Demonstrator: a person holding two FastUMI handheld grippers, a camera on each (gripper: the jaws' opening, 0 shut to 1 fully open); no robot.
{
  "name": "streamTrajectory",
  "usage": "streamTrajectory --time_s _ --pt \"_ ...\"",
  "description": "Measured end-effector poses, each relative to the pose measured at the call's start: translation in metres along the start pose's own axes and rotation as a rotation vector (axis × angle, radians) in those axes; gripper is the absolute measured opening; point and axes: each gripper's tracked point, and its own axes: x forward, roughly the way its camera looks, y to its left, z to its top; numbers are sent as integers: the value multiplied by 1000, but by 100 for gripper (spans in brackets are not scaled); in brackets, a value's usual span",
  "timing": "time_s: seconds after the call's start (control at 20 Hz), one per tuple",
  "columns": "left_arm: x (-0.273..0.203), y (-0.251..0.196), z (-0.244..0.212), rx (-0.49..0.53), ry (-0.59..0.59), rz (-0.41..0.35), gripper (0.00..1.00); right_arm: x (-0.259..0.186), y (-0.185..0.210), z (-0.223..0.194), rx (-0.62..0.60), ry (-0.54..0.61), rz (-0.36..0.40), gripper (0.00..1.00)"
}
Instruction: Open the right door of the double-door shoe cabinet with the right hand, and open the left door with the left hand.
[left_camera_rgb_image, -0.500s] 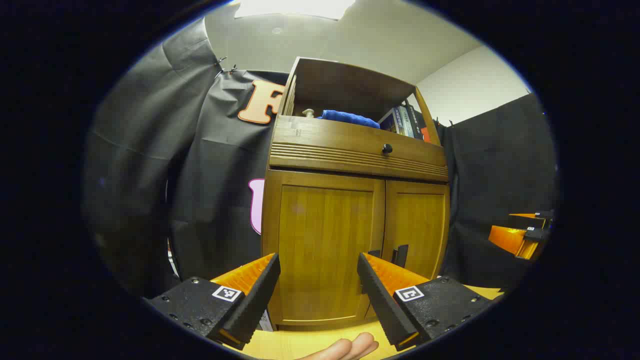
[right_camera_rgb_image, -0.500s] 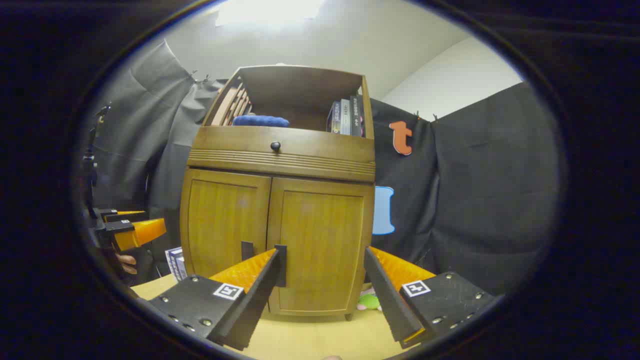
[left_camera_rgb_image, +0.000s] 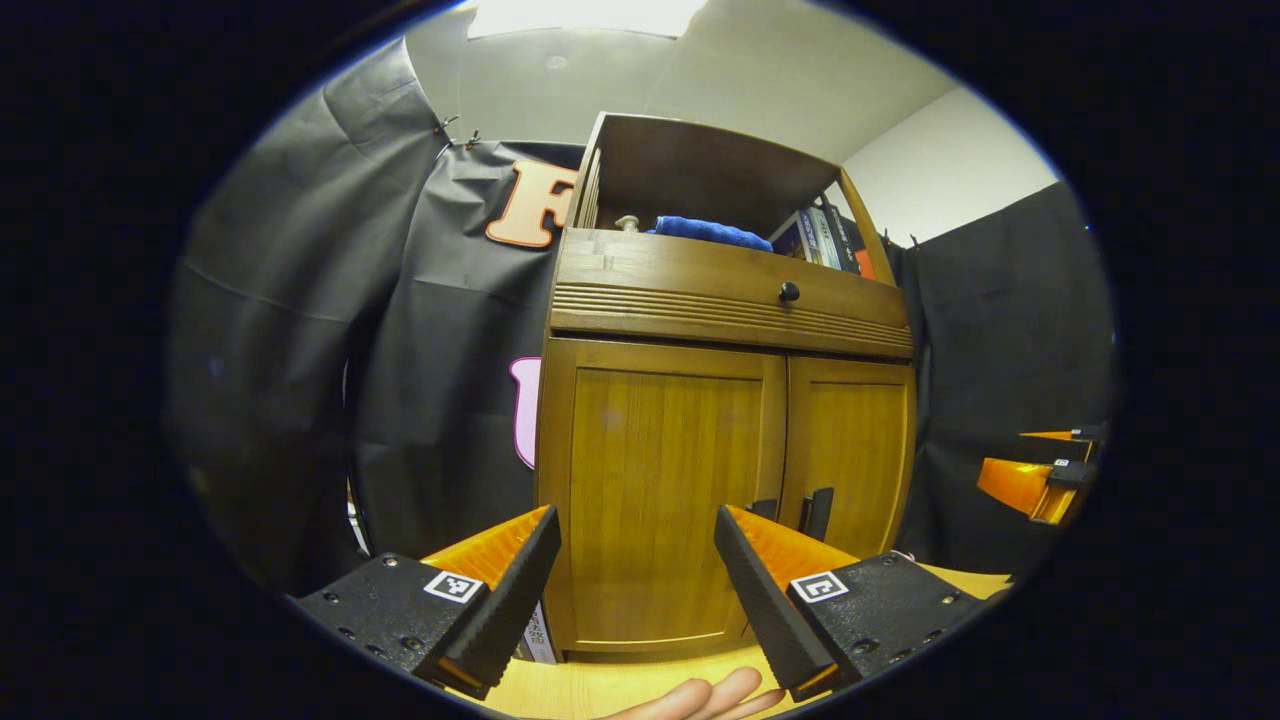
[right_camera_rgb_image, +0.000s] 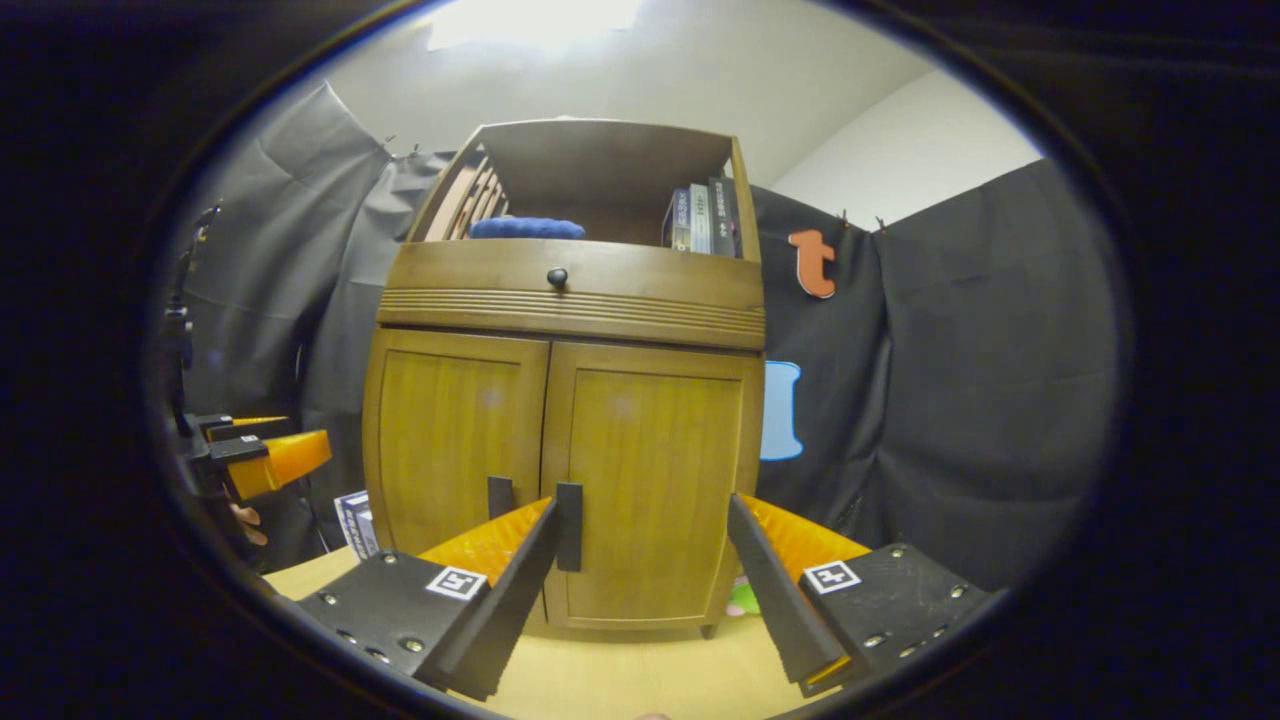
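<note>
Both grippers' jaws wide, empty, nr closed shoe cabinet (right_camera_rgb_image: 560, 440) doors.

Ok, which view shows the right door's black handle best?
The right gripper view: the right door's black bar handle stands full length beside the open right tool. In the left gripper view that handle is partly hidden behind the left tool's finger.

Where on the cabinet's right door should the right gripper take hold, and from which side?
On the right door, grip the black vertical handle near its inner edge. Come straight from the front with the open right gripper, one finger on each side of the bar. The bar stands upright and proud of the flat panel; the hinges are probably at the outer edge.
</note>
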Motion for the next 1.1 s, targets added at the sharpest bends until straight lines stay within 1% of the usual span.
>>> streamTrajectory --time_s 0.05,0.1,0.15,0.2,0.25,0.3,0.35,0.4,0.45,0.5,0.6,0.65,0.75,0.8,0.85,0.9,0.95,1.0,1.05,1.1 --pt "0 -1 0 3 1 -2 94 2 -1 -3 -4 3 2 96" --pt "0 -1 0 11 -1 -2 96 4 -1 -5 -6 6 2 99" --pt "0 -1 0 20 -2 2 96 7 0 -7 -6 8 2 96" --pt "0 0 -1 27 -2 5 93 10 1 -9 -4 11 4 99" --pt "0 -1 -1 27 -3 6 96 14 4 -11 2 13 7 99" --pt "0 -3 -1 29 -2 5 94 20 4 -13 9 15 11 96" --pt "0 -3 -2 33 -2 6 93 27 6 -18 16 27 12 99" --pt "0 -3 -2 40 -4 9 93 33 10 -25 20 46 23 96" --pt "1 -2 -1 46 -6 15 93 41 19 -31 24 66 40 99" --pt "2 0 -1 50 -9 23 93 47 27 -36 24 86 58 96" --pt "1 3 0 55 -14 37 93 64 40 -48 18 126 86 96" --pt "2 4 0 56 -14 42 93 73 47 -54 14 144 102 99" --pt "3 5 -1 59 -10 49 93 91 60 -61 8 157 129 100" --pt "4 6 -2 59 -8 49 93 101 64 -60 5 152 130 100" --pt "5 6 -2 59 -5 49 96 111 67 -62 -5 148 131 99" --pt "5 7 -2 59 -5 52 93 122 68 -64 -13 139 113 100" --pt "6 8 -1 63 -6 56 96 130 68 -68 -20 135 101 100" --pt "6 10 -2 65 -8 61 93 140 69 -74 -23 134 89 100" --pt "6 12 -1 65 -9 66 93 148 69 -77 -13 133 74 96" --pt "7 13 -2 66 -10 70 96 156 70 -77 6 125 70 96"
